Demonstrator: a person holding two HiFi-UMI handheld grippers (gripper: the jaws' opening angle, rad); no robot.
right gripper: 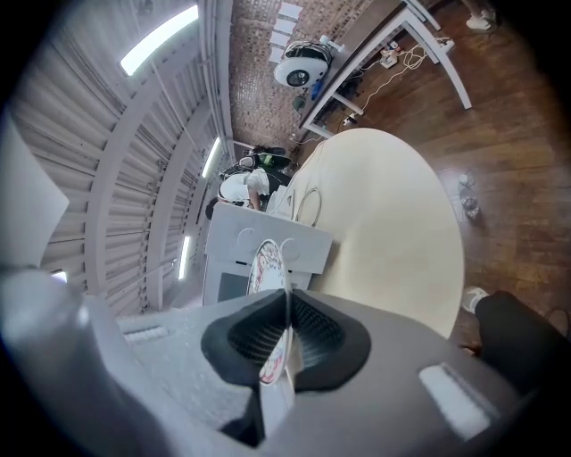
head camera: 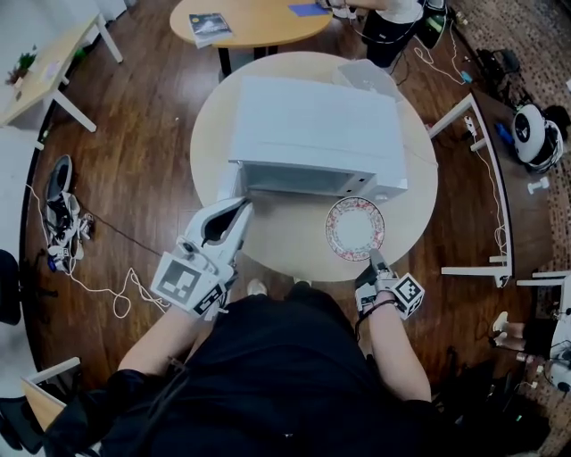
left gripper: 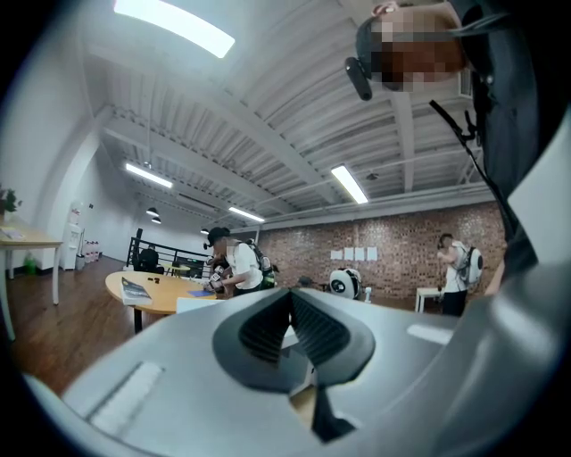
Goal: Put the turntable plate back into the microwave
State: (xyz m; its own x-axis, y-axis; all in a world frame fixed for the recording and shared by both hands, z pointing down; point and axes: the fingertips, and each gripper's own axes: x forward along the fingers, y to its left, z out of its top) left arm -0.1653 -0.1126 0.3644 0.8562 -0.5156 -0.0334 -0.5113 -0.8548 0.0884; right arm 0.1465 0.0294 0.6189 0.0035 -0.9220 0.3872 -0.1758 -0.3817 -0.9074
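A white microwave (head camera: 312, 125) stands on a round pale table (head camera: 277, 254), with its dark front opening (head camera: 299, 181) facing me. The turntable plate (head camera: 354, 228), round with a red patterned rim, hovers flat over the table just right of that opening. My right gripper (head camera: 375, 260) is shut on the plate's near edge. In the right gripper view the plate (right gripper: 266, 268) runs edge-on between the pads of this gripper (right gripper: 287, 332), towards the microwave (right gripper: 234, 254). My left gripper (head camera: 241, 207) is by the microwave's front left corner. In its own view the left gripper (left gripper: 287, 300) is shut at the tips.
Behind the microwave lies a clear object (head camera: 368, 76). A wooden round table (head camera: 259, 18) with a magazine stands at the back. A small table (head camera: 53, 71) is on the left, a white desk frame (head camera: 486, 178) on the right, and cables (head camera: 98, 286) trail on the floor.
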